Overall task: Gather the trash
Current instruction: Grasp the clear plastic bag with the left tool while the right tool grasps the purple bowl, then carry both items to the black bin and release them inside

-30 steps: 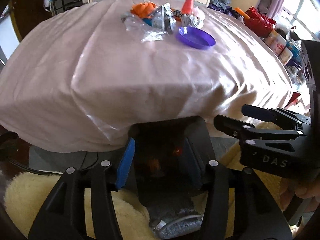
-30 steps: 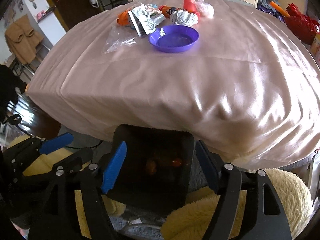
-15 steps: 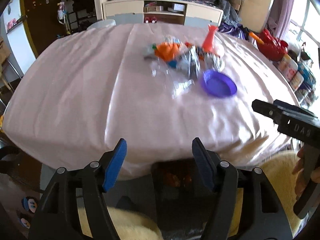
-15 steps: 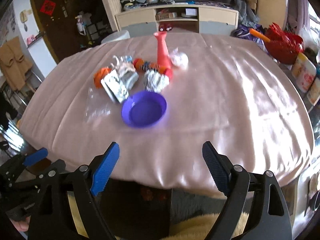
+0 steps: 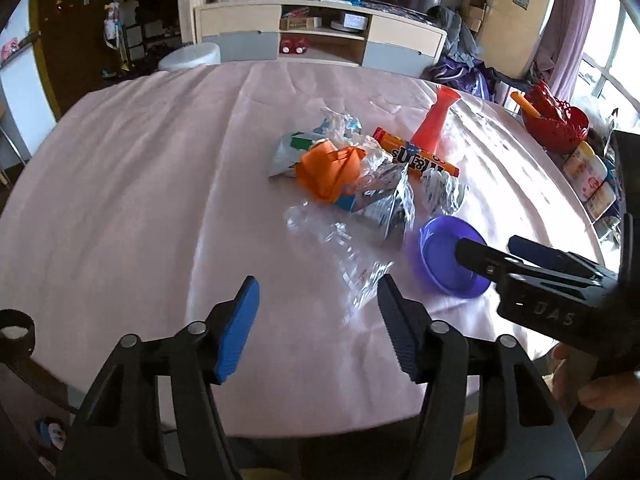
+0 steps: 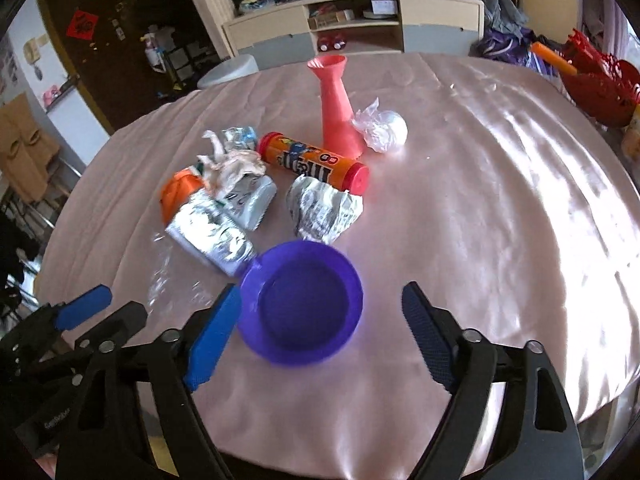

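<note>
A heap of trash lies mid-table: an orange crumpled wrapper [image 5: 330, 170], silver foil packets [image 6: 212, 236], a crumpled foil wrapper [image 6: 322, 210], clear plastic film [image 5: 348, 252], an orange candy tube [image 6: 312, 160] and a white plastic wad [image 6: 382, 128]. My left gripper [image 5: 316, 320] is open and empty above the near table edge, just short of the film. My right gripper [image 6: 320, 332] is open and empty, its jaws either side of a purple bowl [image 6: 302, 304]. It also shows in the left wrist view [image 5: 516, 258].
A coral vase [image 6: 338, 114] stands upright behind the tube. The round table has a pink satin cloth [image 5: 140, 200]. A red basket [image 5: 554, 124] and bottles sit off the right edge. A low cabinet [image 5: 320, 40] stands behind the table.
Both grippers have risen from below the table edge, over the dark bin on the floor, to above the table and moved forward toward the trash. Both stay open.
</note>
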